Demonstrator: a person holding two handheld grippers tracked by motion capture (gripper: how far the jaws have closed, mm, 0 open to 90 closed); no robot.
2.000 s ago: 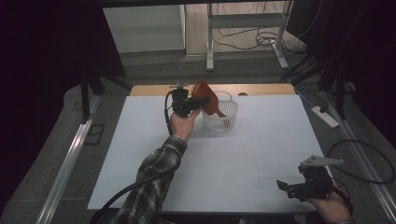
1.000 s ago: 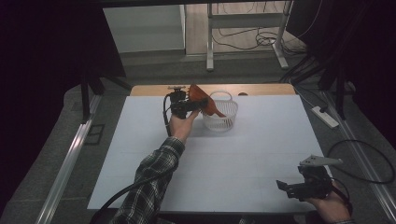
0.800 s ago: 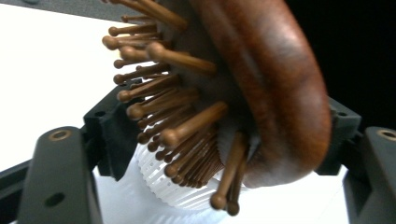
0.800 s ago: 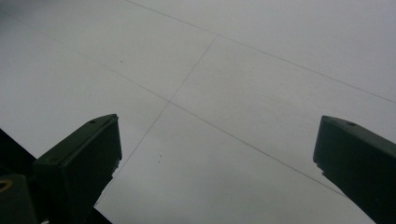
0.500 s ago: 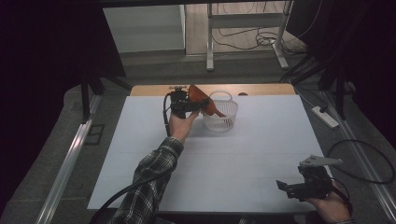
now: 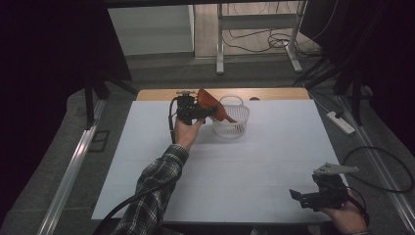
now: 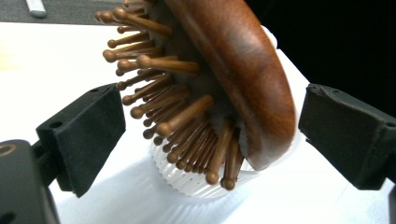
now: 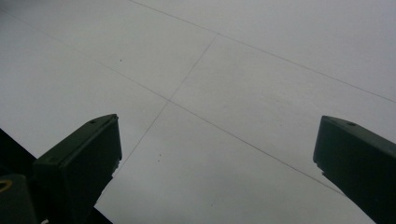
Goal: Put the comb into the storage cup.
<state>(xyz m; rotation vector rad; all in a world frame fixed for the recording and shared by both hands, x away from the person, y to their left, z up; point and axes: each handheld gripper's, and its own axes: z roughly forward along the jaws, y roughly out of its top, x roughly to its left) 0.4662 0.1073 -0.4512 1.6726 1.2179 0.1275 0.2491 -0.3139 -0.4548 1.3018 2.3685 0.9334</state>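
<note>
A brown wooden hairbrush (image 6: 211, 104) leans over the near-left rim of a white ribbed basket (image 6: 235, 126) at the table's far middle, its handle end down inside. My left gripper (image 6: 204, 111) is at the brush head. In the left gripper view the brush (image 7: 233, 60) stands between the jaws, bristles toward the left pad (image 7: 88, 135), with the basket (image 7: 187, 182) below. The jaws have just been opening; a gap shows at the right pad (image 7: 345, 135). My right gripper (image 6: 297, 196) rests open near the table's front right corner, over bare white table (image 8: 215, 140).
The white table top (image 6: 235, 166) stretches between the two hands. A wooden strip (image 6: 274, 93) edges its far side. A white power strip (image 6: 341, 122) and cables lie on the floor to the right. Metal rails run along both table sides.
Both hands have kept their place. The brush stays leaning at the basket's rim, its tilt only slightly different from two seconds ago.
</note>
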